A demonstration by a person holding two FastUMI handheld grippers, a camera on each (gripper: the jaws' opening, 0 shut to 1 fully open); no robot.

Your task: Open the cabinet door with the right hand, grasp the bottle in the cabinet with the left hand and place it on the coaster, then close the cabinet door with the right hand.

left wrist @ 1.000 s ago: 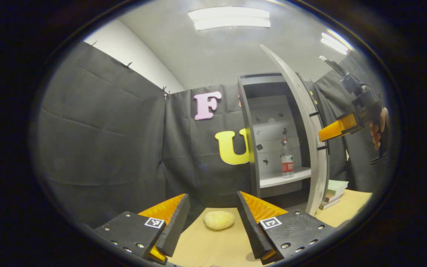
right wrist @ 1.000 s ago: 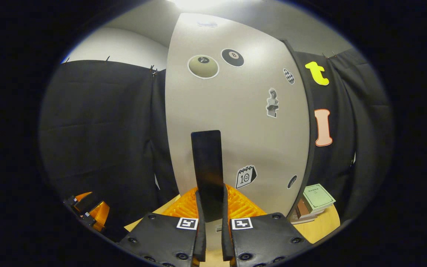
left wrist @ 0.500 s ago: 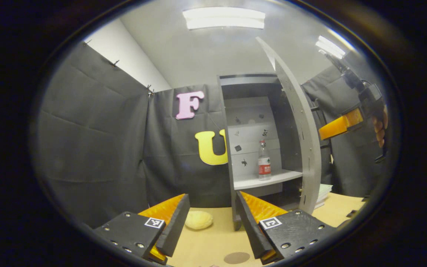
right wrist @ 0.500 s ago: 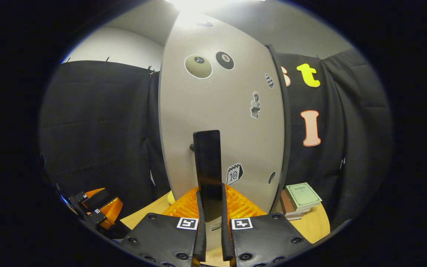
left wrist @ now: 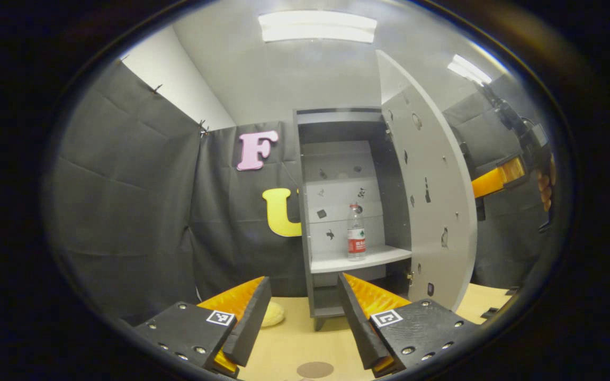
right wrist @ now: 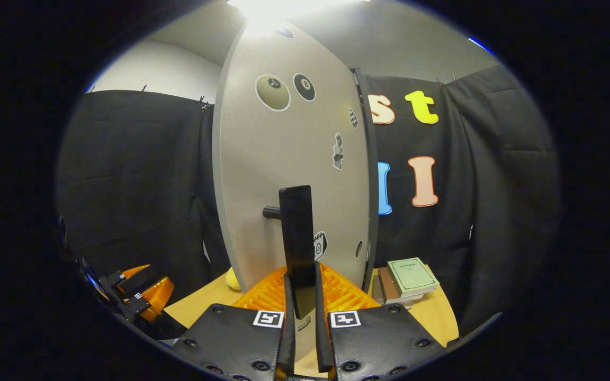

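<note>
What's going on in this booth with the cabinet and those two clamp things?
A person is working two handheld grippers. The right gripper is clamped on the black bar handle of the grey sticker-covered cabinet door, which stands swung wide open. Inside, a clear plastic bottle with a red label stands on the white shelf. The left gripper is open, short of the cabinet, above the tan table with a round brown coaster.

It was a staged recording booth: black cloth walls (left wrist: pixel 141 211) surrounded a wooden table (left wrist: pixel 294 344) and lone cabinet (left wrist: pixel 337 159).
</note>
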